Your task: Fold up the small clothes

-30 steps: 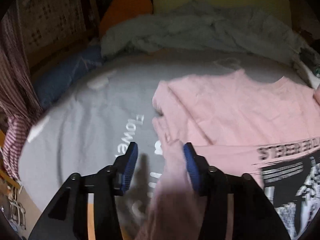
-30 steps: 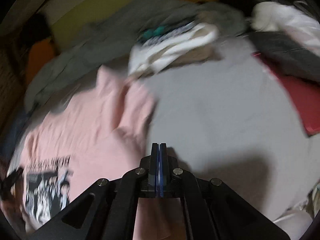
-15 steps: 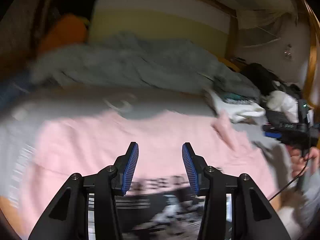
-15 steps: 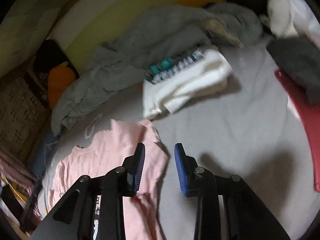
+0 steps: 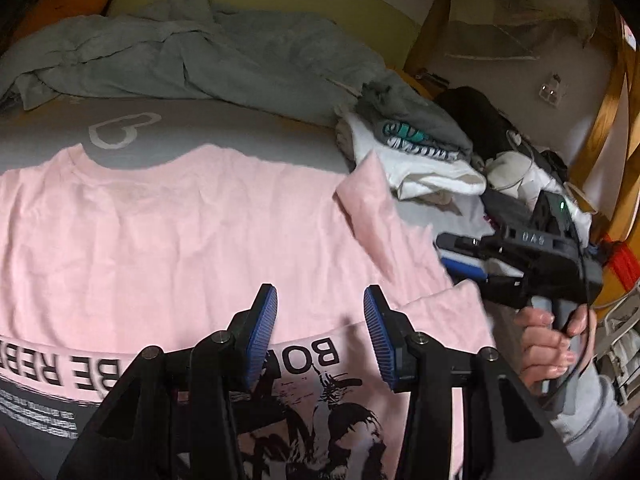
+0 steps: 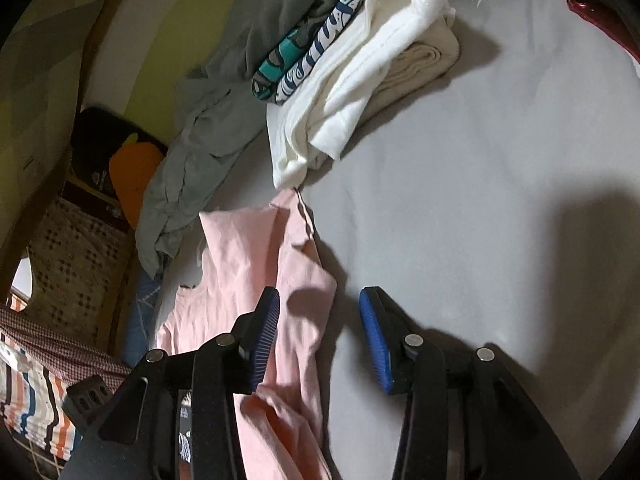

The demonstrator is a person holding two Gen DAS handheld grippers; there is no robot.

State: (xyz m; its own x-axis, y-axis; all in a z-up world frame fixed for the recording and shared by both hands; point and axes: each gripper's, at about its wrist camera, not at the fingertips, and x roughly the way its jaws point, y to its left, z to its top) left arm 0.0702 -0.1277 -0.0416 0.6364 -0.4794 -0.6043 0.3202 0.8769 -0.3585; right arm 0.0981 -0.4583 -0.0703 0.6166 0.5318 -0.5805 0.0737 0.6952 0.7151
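- Left wrist view: left gripper (image 5: 319, 336) spread, empty, over the pink T-shirt (image 5: 180, 232).
- Right gripper (image 6: 319, 334) has just been opening, nothing between its jaws; the crumpled right sleeve (image 6: 296, 248) may fold in crooked.

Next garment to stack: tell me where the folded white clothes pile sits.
In the right wrist view the folded white clothes pile lies upper centre on the grey sheet, just beyond the pink T-shirt sleeve tip.

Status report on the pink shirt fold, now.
Left gripper open, empty, over the pink shirt. Right gripper jaws just opened, nothing between them. Shirt spread flat, one sleeve flipped inward. Folded white pile just beyond it.
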